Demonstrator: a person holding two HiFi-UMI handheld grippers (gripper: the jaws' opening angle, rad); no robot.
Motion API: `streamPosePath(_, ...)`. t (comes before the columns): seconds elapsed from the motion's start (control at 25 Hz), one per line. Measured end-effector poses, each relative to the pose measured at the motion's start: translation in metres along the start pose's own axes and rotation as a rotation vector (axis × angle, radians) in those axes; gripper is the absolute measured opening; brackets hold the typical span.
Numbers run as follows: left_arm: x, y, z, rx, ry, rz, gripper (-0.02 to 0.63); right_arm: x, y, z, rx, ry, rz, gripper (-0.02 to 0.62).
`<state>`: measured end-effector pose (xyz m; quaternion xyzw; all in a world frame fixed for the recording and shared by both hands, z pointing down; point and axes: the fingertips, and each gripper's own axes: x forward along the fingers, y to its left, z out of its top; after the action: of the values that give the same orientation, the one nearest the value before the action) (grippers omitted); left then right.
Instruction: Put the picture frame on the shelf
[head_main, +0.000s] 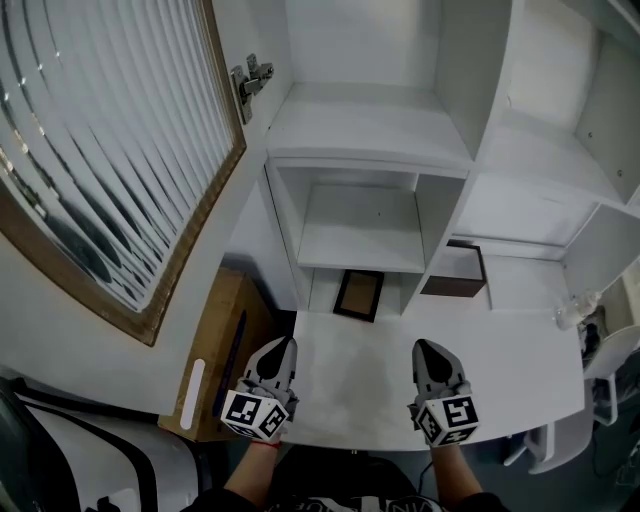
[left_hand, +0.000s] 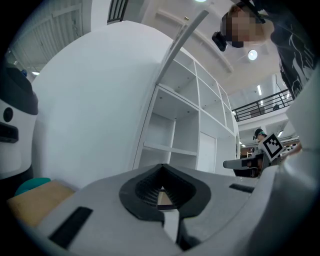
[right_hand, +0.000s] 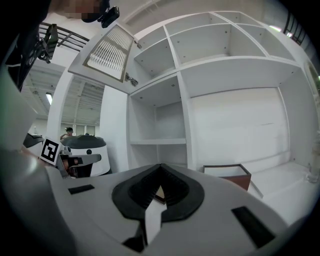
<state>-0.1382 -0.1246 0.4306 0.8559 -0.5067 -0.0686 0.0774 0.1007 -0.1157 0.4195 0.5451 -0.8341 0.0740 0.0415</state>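
Observation:
A small picture frame (head_main: 358, 295) with a dark border lies in the bottom compartment of the white shelf unit (head_main: 360, 258), at the back of the white desk top (head_main: 360, 390). My left gripper (head_main: 283, 347) and right gripper (head_main: 428, 348) hover side by side over the near part of the desk, both pointing toward the shelves and well short of the frame. Both are shut with nothing in them. In the left gripper view the left gripper (left_hand: 161, 167) has its jaws together. The right gripper (right_hand: 160, 167) looks the same in its own view.
A cabinet door with ribbed glass (head_main: 110, 170) stands open at the left. A brown open box (head_main: 452, 270) (right_hand: 227, 172) sits in the compartment to the right of the frame. A wooden unit (head_main: 215, 340) stands left of the desk, and a clear object (head_main: 575, 310) lies at the desk's right end.

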Motion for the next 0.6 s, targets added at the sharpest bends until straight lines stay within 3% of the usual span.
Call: streamPosePath(0.6, -0.004, 0.013, 0.020, 0.013, -0.037, 0.020, 0.003, -0.001, 0.002, 0.009, -0.011, -0.020, 0.004, 0.003)
